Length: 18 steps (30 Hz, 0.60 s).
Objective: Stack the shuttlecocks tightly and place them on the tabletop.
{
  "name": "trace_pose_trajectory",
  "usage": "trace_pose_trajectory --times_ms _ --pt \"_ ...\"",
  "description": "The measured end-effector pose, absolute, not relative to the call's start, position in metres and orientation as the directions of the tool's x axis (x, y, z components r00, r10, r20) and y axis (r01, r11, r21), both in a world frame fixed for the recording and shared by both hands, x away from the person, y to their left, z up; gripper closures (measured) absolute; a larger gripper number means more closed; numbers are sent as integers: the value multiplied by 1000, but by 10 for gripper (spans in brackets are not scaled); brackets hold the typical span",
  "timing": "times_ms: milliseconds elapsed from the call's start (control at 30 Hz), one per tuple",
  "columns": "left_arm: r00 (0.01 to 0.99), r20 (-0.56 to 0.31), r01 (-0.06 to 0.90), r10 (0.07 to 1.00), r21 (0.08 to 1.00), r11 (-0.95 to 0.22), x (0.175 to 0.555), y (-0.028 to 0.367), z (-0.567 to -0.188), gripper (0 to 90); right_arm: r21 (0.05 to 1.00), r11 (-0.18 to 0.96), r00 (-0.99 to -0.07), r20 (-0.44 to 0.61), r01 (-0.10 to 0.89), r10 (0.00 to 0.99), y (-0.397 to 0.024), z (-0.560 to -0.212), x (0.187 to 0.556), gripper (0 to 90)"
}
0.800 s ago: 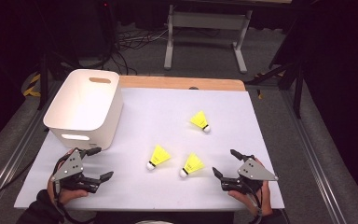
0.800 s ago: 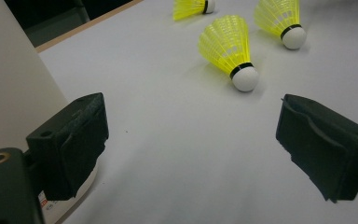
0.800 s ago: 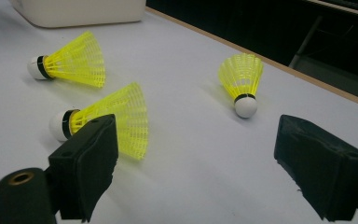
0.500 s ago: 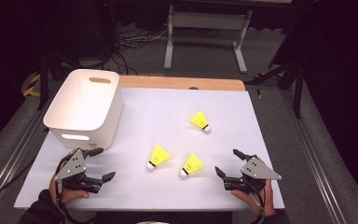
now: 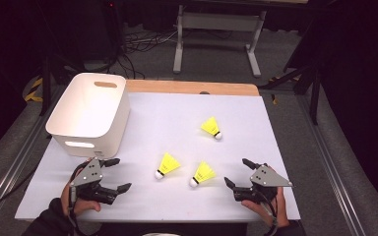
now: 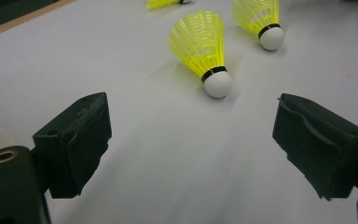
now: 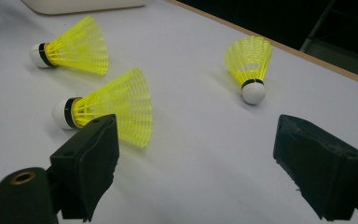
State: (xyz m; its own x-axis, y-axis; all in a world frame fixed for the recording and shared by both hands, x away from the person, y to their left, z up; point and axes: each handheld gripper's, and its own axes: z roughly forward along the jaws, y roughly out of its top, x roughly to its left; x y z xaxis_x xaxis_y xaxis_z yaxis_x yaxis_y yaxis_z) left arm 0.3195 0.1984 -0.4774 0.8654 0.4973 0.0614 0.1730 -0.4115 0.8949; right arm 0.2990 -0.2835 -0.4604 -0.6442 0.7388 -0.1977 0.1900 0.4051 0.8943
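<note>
Three yellow shuttlecocks with white corks lie on the white table top: one at the middle, one to its right, and one farther back. My left gripper rests near the front left, open and holding nothing, pointing at the middle shuttlecock. At the front right, my right gripper is also open, with the right-hand shuttlecock just beyond its left jaw.
A white plastic bin with a handle slot stands at the back left of the table, just behind my left gripper. A wooden strip runs along the far edge. Dark floor, cables and a metal stand lie beyond.
My left gripper has shifted a little to the right, toward the shuttlecocks. The right gripper has barely moved. The shuttlecocks lie as before.
</note>
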Motion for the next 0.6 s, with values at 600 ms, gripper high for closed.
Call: trace_pose_trajectory --times_ms 600 --pt "899 -100 349 426 753 -558 383 101 -459 130 887 407 -644 -183 217 743 -286 -462 301 160"
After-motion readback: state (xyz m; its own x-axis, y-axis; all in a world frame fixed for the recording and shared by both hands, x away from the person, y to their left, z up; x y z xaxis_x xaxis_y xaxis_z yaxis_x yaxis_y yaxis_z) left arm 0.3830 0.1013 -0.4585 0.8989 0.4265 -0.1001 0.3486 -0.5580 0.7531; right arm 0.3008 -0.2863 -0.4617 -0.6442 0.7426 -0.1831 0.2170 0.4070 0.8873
